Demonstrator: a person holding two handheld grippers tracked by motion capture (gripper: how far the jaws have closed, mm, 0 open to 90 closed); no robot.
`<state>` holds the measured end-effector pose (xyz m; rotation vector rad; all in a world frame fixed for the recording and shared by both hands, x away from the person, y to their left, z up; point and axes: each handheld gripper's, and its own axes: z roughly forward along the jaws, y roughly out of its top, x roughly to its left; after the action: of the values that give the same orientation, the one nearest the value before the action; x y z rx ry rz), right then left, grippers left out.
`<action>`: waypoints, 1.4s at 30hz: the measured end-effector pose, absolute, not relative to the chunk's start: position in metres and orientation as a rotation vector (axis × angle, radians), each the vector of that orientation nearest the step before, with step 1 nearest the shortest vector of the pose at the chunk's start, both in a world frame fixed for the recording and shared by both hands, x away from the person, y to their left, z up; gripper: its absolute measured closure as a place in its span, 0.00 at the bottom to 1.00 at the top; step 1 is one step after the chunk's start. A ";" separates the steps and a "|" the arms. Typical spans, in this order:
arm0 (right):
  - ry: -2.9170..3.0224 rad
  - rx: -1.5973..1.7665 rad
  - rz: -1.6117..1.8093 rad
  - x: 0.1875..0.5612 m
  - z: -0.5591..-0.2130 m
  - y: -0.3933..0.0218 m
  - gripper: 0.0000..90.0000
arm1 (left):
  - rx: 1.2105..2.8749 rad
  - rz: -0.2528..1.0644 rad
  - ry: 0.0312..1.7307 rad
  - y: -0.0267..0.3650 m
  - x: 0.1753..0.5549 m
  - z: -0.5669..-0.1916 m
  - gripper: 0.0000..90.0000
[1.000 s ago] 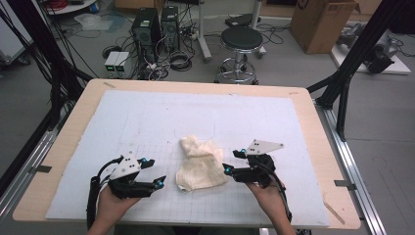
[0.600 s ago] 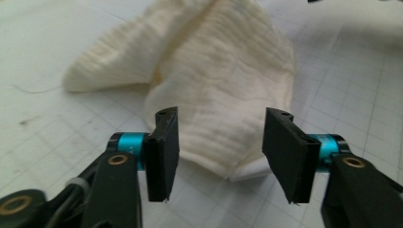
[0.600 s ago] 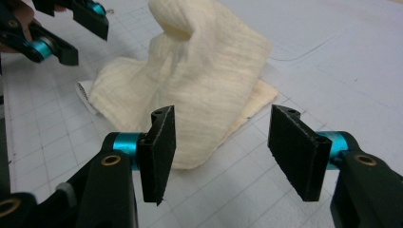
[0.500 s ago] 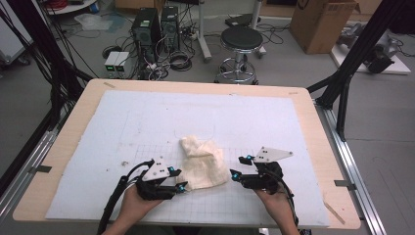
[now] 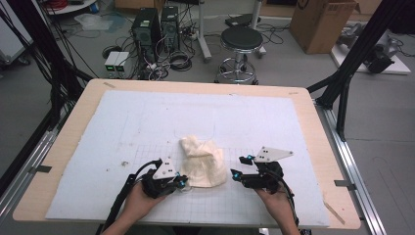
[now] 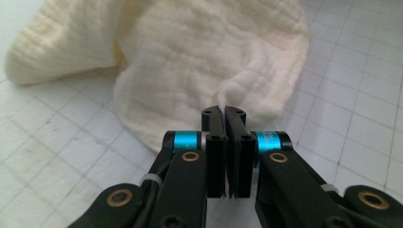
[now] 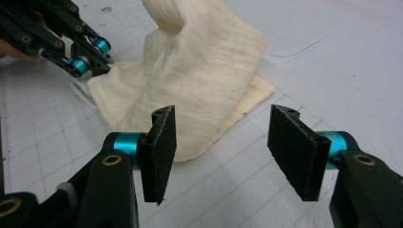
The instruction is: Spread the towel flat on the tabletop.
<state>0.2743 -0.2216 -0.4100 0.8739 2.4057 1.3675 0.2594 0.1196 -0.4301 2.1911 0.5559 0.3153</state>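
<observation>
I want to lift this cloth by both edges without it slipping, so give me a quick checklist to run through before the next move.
1. Left gripper shut on the cream cloth edge: ok, a fold is pinched between its pads.
2. Right gripper gripping the cloth: not ok, its jaws stand open short of the edge.
3. Cloth lying flat: not ok, it is bunched and folded.
4. White mat around the cloth free of other things: ok.
5. How deep the left pinch goes: cannot tell.
</observation>
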 end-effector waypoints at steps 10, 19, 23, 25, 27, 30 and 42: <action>2.417 0.839 1.384 0.273 -0.409 -0.216 0.50 | 2.117 0.363 0.594 0.167 0.250 -0.403 0.97; 2.477 0.763 1.378 0.285 -0.411 -0.192 0.61 | 2.094 0.391 0.646 0.199 0.240 -0.410 0.96; 2.503 0.754 1.343 0.300 -0.417 -0.178 0.65 | 2.102 0.404 0.645 0.200 0.241 -0.412 0.96; 2.522 0.766 1.318 0.310 -0.422 -0.171 0.65 | 2.101 0.401 0.646 0.200 0.243 -0.414 0.96; 2.542 0.814 1.280 0.323 -0.430 -0.166 0.65 | 2.102 0.401 0.651 0.200 0.244 -0.415 0.95; 2.541 0.829 1.256 0.329 -0.435 -0.165 0.67 | 2.108 0.399 0.651 0.200 0.246 -0.417 0.95; 2.555 0.805 1.145 0.335 -0.444 -0.157 0.90 | 2.101 0.405 0.657 0.199 0.249 -0.419 0.94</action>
<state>0.3348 -0.1573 -0.4437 0.8053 2.5554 1.1448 0.2490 0.1985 -0.4185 2.1007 0.6567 0.4054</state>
